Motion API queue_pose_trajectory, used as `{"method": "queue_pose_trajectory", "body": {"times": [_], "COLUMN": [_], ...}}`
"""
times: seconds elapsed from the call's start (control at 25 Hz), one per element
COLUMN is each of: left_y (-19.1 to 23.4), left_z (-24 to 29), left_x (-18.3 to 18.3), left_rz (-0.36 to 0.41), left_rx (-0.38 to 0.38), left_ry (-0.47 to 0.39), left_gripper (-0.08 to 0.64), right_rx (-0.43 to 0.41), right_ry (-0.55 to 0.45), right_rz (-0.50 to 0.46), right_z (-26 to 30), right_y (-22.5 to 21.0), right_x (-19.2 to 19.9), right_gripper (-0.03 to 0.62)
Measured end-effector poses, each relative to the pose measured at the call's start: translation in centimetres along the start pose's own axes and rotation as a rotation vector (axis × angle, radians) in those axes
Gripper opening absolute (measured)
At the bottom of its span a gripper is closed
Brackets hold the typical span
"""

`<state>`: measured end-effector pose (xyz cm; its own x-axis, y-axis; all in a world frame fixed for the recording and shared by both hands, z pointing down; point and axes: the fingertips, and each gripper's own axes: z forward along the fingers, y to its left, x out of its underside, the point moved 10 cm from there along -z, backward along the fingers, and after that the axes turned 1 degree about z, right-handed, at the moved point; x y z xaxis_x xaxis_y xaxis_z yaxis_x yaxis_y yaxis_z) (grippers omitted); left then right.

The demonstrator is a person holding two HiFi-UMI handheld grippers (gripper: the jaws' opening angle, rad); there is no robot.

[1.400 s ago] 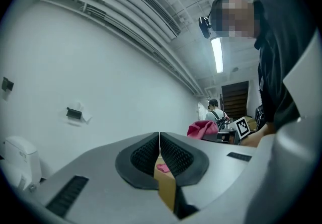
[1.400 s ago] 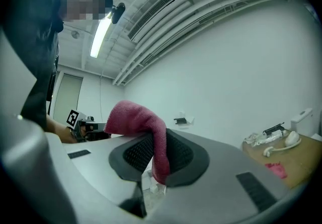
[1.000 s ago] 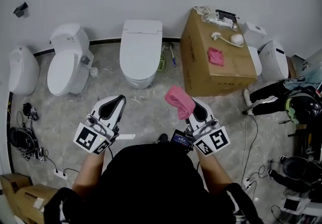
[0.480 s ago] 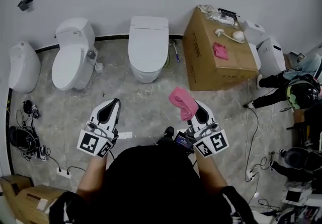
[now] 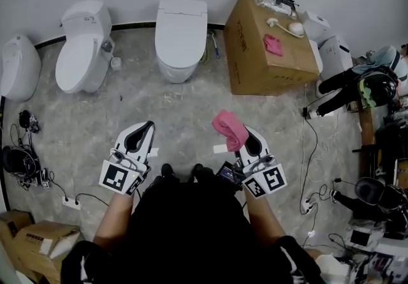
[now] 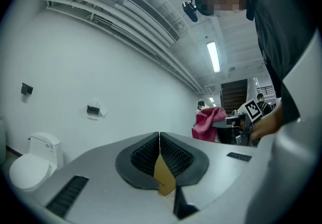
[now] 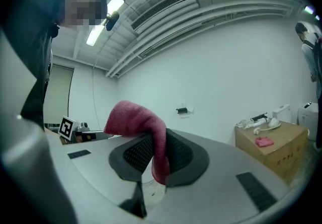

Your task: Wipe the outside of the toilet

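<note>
The white toilet [image 5: 182, 34] stands against the wall with its lid down, and neither tool touches it. Well back from it, above the marbled floor [image 5: 178, 107], the right hand-held gripper [image 5: 245, 138] pinches a pink cloth [image 5: 228, 128], which flops over its jaw tips. The left hand-held gripper [image 5: 145, 129] hangs just as far from the toilet, its jaws pressed together on nothing. On one side of the toilet sits a cardboard box [image 5: 255, 62] with a second pink cloth [image 5: 273, 44] on top. On the other side is another toilet [image 5: 80, 53].
</note>
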<state>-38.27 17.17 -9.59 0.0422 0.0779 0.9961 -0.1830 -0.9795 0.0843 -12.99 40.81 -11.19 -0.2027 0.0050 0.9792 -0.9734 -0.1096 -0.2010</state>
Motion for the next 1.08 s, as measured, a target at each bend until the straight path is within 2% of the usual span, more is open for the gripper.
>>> {"method": "queue_pose_trajectory", "body": {"times": [0.16, 0.28, 0.4, 0.64, 0.92, 1.08], "left_y": [-2.7, -4.6, -6.9, -10.2, -12.4, -13.6], "left_z": [0.3, 0.3, 0.9, 1.7, 2.2, 2.8], "left_x": [-0.8, -1.0, -0.3, -0.4, 0.5, 0.6], "left_rz": [0.02, 0.039, 0.056, 0.066, 0.068, 0.062], "left_rx": [-0.01, -0.073, -0.136, -0.18, -0.187, -0.188], "left_ry": [0.005, 0.016, 0.028, 0.032, 0.074, 0.069], "left_gripper": [0.018, 0.018, 0.018, 0.018, 0.018, 0.017], "right_rx": [-0.056, -0.093, -0.065, 0.014, 0.03, 0.032], "right_ry": [-0.009, -0.008, 0.018, 0.007, 0.024, 0.03], "right_rz": [0.006, -0.038, -0.091, -0.085, -0.097, -0.084], "right_z": [-1.0, -1.9, -3.9, -7.2, -9.9, -10.9], "right_y": [-1.1, -1.2, -2.1, -4.1, -6.0, -7.1], "right_x": [0.5, 0.8, 1.3, 2.1, 2.9, 3.3], "right_gripper": [0.072, 0.072, 0.072, 0.072, 0.072, 0.072]}}
